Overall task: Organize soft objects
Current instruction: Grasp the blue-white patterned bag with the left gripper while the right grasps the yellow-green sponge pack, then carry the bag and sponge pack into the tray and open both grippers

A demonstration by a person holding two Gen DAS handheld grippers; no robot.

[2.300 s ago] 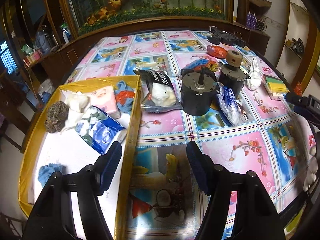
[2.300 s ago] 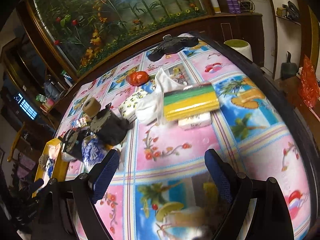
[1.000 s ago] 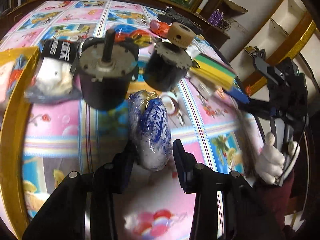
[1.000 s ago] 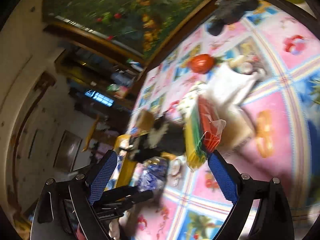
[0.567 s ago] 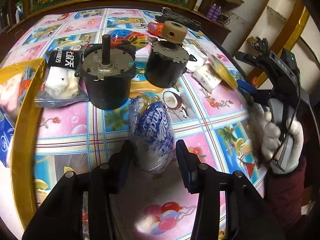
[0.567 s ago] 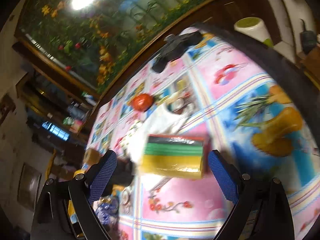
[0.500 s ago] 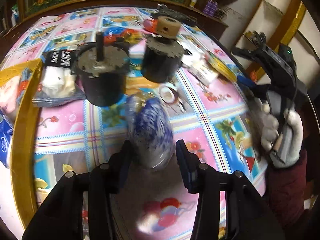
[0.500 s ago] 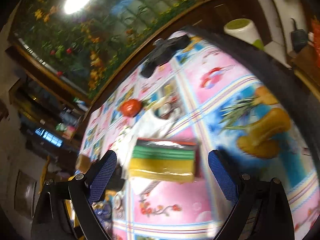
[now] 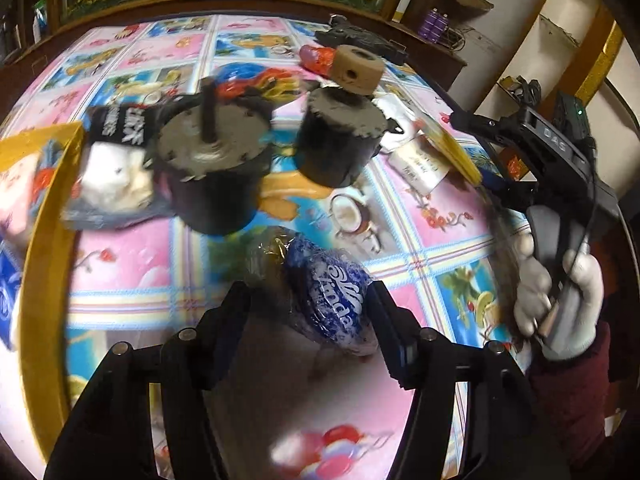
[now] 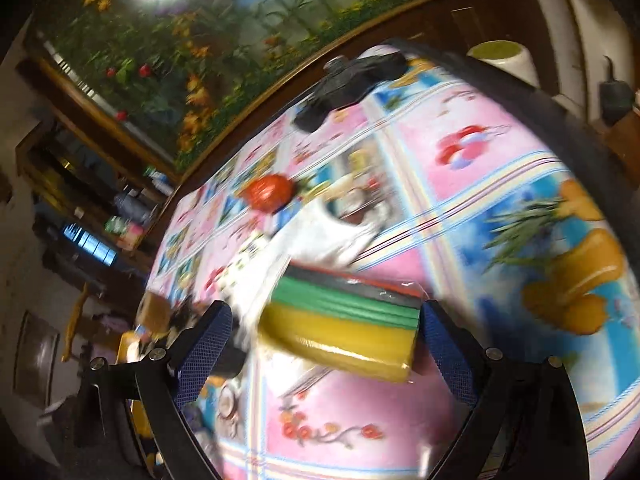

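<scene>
**A:** So which step is this?

**B:** The pick-up, I'd judge. The left gripper [image 9: 310,312] straddles the blue-and-white tissue pack [image 9: 328,300], which lies on the tablecloth [image 9: 132,248] just in front of the big black motor [image 9: 216,168]. Its jaws have just been opening; the right pad looks to touch the wrapper, the left one stands clear, so nothing is clamped.

**A:** And the other hand?

**B:** The right gripper [image 10: 324,344] is spread wide around the yellow-and-green sponge pack [image 10: 344,328], well to the right of that motor, not squeezing it.

**A:** Next move?

**B:** Probably centre the left jaws on the tissue pack, close gently, then carry it to the yellow tray [image 9: 40,216] left of the motor.
</scene>
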